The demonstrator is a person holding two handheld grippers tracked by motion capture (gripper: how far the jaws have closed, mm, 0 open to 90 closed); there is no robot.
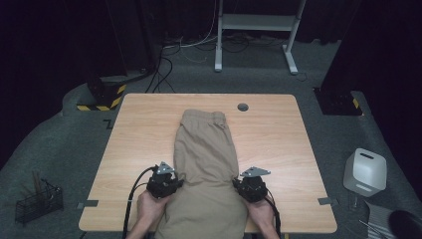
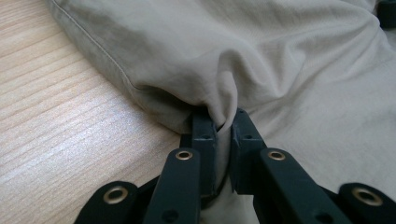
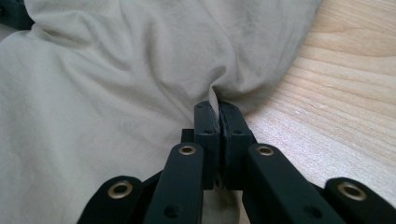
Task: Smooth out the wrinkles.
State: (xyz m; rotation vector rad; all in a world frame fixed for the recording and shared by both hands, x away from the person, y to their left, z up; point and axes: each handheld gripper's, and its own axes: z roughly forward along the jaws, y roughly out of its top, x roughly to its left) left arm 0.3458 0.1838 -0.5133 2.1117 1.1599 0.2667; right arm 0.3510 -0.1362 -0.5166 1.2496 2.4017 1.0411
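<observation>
Both tongs, left [image 1: 175, 183] and right [image 1: 238, 183], pinch opposite edges of the trousers [image 1: 205, 149], whose length runs straight away from them across the counter [image 1: 139, 129].

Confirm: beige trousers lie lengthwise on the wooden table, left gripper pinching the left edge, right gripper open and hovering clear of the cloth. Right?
Not quite. The right gripper is not open or clear: the right gripper view shows it shut on a fold at the trousers' right edge. The rest holds: the trousers lie lengthwise on the table, and the left gripper pinches the left edge.
</observation>
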